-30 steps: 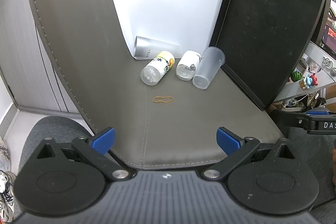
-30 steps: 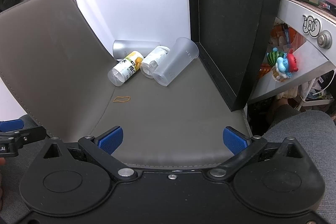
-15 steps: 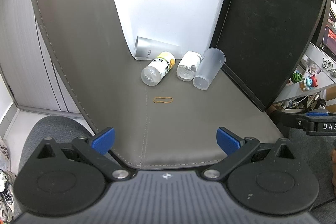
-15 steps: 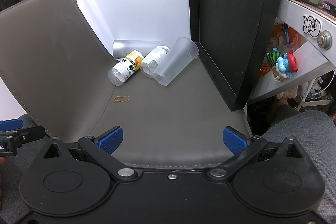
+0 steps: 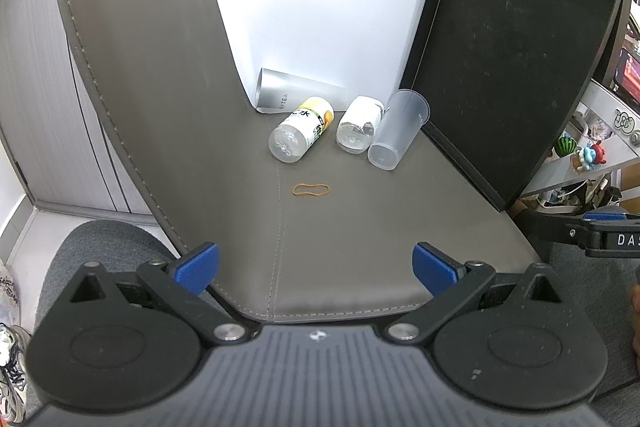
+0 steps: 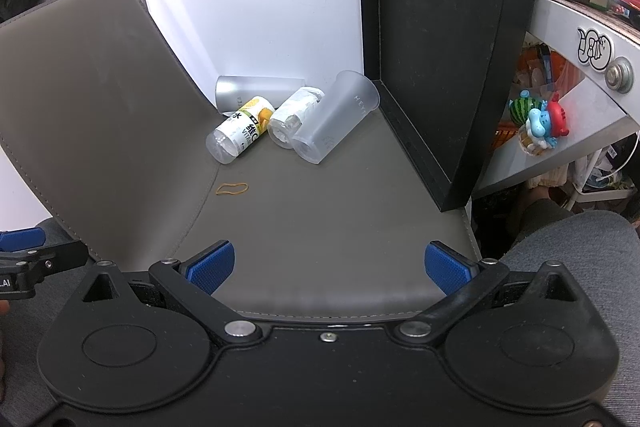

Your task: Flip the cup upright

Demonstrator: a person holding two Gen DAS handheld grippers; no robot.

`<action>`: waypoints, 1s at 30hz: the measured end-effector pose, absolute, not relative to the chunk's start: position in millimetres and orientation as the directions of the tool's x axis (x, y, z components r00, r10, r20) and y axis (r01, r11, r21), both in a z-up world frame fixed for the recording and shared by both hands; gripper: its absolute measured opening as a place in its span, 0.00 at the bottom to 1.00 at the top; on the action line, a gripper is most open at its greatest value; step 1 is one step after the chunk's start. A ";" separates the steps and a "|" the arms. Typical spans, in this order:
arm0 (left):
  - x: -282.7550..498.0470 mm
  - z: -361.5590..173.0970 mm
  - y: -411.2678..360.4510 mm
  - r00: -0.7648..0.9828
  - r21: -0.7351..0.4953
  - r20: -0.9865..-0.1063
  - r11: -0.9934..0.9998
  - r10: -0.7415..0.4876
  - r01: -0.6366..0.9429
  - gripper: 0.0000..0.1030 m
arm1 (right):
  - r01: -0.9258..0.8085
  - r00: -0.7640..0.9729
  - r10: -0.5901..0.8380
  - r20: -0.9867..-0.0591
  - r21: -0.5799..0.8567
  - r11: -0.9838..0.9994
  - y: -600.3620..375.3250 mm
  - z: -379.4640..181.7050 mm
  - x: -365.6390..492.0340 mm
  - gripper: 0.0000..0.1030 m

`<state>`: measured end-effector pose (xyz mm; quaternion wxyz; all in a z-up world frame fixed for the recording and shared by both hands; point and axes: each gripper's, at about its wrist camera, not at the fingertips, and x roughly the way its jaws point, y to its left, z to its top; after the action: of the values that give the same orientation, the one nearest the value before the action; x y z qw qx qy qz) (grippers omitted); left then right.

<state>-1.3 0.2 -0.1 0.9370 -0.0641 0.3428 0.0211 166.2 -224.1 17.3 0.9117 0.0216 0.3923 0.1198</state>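
A frosted clear plastic cup (image 5: 394, 133) (image 6: 334, 119) lies on its side on the grey mat (image 5: 360, 227), base toward me, at the back right by the black panel. My left gripper (image 5: 316, 267) is open and empty, well short of the cup near the mat's front edge. My right gripper (image 6: 328, 265) is open and empty too, also at the front edge. The right gripper's tip shows at the right edge of the left wrist view (image 5: 604, 235).
Two clear bottles lie beside the cup: one with a yellow label (image 5: 300, 135) (image 6: 240, 135), one white-wrapped (image 5: 358, 125) (image 6: 294, 117). A silver cylinder (image 5: 296, 93) lies behind them. A rubber band (image 5: 311, 190) (image 6: 232, 189) lies mid-mat. A black panel (image 5: 508, 67) stands at right.
Both grippers have drifted very slightly; nothing on the mat has moved.
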 end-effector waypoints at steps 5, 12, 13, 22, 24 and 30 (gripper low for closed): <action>-1.9 1.8 1.4 0.765 -0.103 -0.645 0.990 0.007 -0.096 0.99 | -0.207 0.665 0.231 -0.711 0.122 0.971 -221.5 17.9 165.0 1.00; 3.5 14.9 -0.2 0.774 -0.076 -0.631 0.989 0.048 -0.123 0.99 | -0.239 0.663 0.245 -0.708 0.110 0.965 -212.8 24.8 166.5 1.00; 5.0 17.7 0.2 0.777 -0.081 -0.628 0.988 0.048 -0.128 0.99 | -0.242 0.658 0.250 -0.711 0.115 0.963 -211.4 25.8 168.4 1.00; 23.3 37.3 -0.5 0.786 -0.098 -0.618 0.988 0.034 -0.120 0.99 | -0.264 0.690 0.271 -0.671 0.115 0.958 -204.8 39.6 173.8 1.00; 29.1 42.3 -0.2 0.790 -0.110 -0.613 0.986 0.031 -0.124 0.99 | -0.265 0.697 0.280 -0.660 0.126 0.956 -205.4 42.9 176.1 1.00; 53.8 50.8 -3.3 0.795 -0.114 -0.605 0.986 0.032 -0.126 0.99 | -0.267 0.723 0.309 -0.618 0.162 0.950 -209.9 50.0 187.8 1.00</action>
<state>53.8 -3.3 50.8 0.9445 -0.0741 0.3172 0.0416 187.8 -209.9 50.0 0.9276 0.0307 0.3384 0.1552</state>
